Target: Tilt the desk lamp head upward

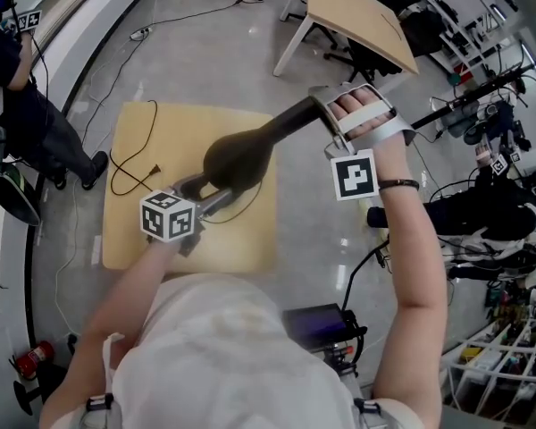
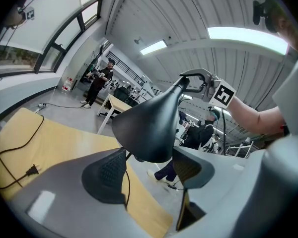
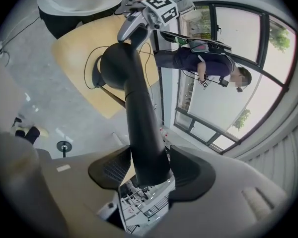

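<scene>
A black desk lamp hangs over a small wooden table (image 1: pixel 134 231). Its cone-shaped head (image 1: pixel 237 157) narrows into a long neck (image 1: pixel 290 119) that runs up and to the right. My right gripper (image 1: pixel 324 119) is shut on the thin end of that neck (image 3: pixel 141 133), both pads against it. My left gripper (image 1: pixel 210 195) stands open at the head's lower left. In the left gripper view the cone's wide end (image 2: pixel 149 128) sits between the wide-set pads (image 2: pixel 107 175) of the left gripper (image 2: pixel 149 170). The lamp's base is hidden.
The lamp's black cable (image 1: pixel 125 172) loops over the table's left half and ends in a plug (image 2: pixel 32 170). A second wooden table (image 1: pixel 357 16) stands beyond. A person (image 1: pixel 27 123) is at the left, and racks and gear (image 1: pixel 500 213) are at the right.
</scene>
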Motion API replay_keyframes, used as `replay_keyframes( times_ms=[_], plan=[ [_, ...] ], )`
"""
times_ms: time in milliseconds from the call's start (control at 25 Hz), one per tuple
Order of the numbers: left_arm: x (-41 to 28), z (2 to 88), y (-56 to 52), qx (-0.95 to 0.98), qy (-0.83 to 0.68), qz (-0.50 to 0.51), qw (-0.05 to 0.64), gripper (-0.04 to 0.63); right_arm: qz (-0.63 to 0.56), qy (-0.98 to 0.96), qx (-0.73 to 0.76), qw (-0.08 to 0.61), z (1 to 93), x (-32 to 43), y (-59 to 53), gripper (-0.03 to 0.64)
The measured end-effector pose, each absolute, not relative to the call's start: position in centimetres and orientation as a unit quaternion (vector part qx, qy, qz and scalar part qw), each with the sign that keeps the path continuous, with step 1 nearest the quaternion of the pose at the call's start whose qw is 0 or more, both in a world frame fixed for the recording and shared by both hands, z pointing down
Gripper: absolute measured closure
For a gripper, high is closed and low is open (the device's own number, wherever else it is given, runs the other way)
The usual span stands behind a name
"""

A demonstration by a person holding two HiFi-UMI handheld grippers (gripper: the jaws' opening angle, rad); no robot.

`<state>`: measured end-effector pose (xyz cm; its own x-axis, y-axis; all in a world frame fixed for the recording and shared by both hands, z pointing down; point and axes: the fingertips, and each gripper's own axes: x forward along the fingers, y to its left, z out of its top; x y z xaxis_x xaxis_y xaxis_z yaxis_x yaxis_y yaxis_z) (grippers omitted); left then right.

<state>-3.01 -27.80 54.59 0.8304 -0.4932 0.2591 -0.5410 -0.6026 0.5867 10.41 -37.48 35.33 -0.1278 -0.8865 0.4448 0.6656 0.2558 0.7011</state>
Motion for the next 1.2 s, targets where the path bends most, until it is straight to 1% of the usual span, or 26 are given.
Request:
replay_keyframes(
  times_ms=[120, 240, 880, 1200],
  plan=[
    [-3.0, 54.6, -28.0, 0.894, -0.294, 0.041, 0.334, 0.312, -0.603, -0.442, 0.119, 0.654, 35.4, 10.6, -37.6, 0.362],
    [-2.8, 54.6, -28.1, 0.892, -0.305, 0.043, 0.331, 0.339, -0.598, -0.446, 0.122, 0.655, 35.5, 10.9, -37.6, 0.365],
    [-3.8, 52.7, -27.8, 0.896, -0.338, 0.049, 0.285, 0.333, -0.566, -0.478, 0.155, 0.654, 36.4, 12.3, -37.9, 0.367],
    [-5.6, 50.7, -26.9, 0.897, -0.356, 0.048, 0.257, 0.331, -0.541, -0.505, 0.179, 0.648, 36.9, 12.4, -37.6, 0.370]
  ],
)
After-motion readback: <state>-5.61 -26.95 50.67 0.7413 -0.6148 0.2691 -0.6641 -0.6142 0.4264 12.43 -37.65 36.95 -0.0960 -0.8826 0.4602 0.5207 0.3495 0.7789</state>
